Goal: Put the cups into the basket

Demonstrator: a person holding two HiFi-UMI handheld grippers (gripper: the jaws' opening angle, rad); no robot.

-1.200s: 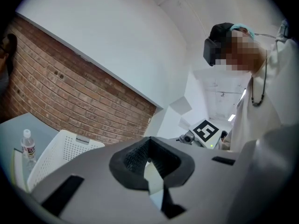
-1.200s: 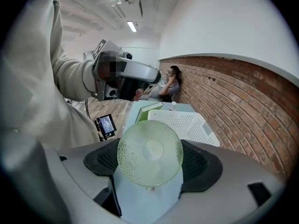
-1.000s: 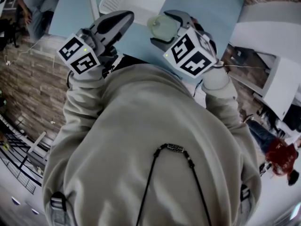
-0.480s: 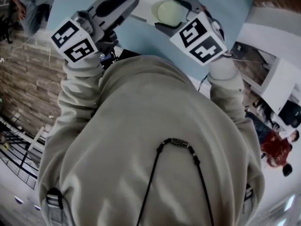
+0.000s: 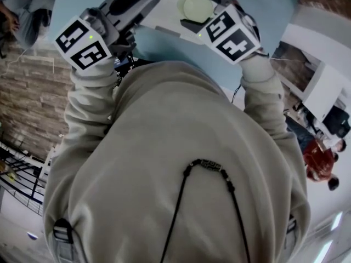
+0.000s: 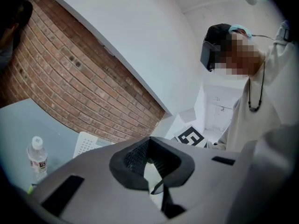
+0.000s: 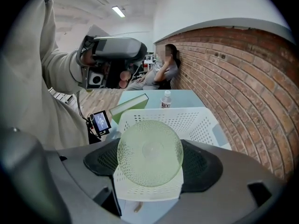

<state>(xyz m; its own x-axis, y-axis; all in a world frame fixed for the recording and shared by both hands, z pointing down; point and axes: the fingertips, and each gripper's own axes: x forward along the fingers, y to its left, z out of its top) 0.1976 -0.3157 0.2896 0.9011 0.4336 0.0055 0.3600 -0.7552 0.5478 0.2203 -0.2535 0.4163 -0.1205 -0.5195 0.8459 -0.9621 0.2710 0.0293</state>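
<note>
A pale green cup (image 7: 149, 153) is clamped between the fingers of the right gripper (image 5: 198, 9) and held over the white basket (image 7: 201, 120), which is set on the blue worktop (image 5: 263, 7). The fingers of the left gripper (image 5: 131, 1) are pressed together, empty.

Left gripper (image 6: 152, 170) jaws together, bottle (image 6: 37, 156) on blue table (image 6: 16, 127), brick wall (image 6: 70, 78) behind

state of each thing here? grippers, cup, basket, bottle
right hand-held gripper: shut on the green cup
green cup: held in the air, base toward the right gripper view's camera
left hand-held gripper: shut, nothing between its jaws
white basket: upright, open top, no cup seen inside
water bottle: upright, cap on
</note>
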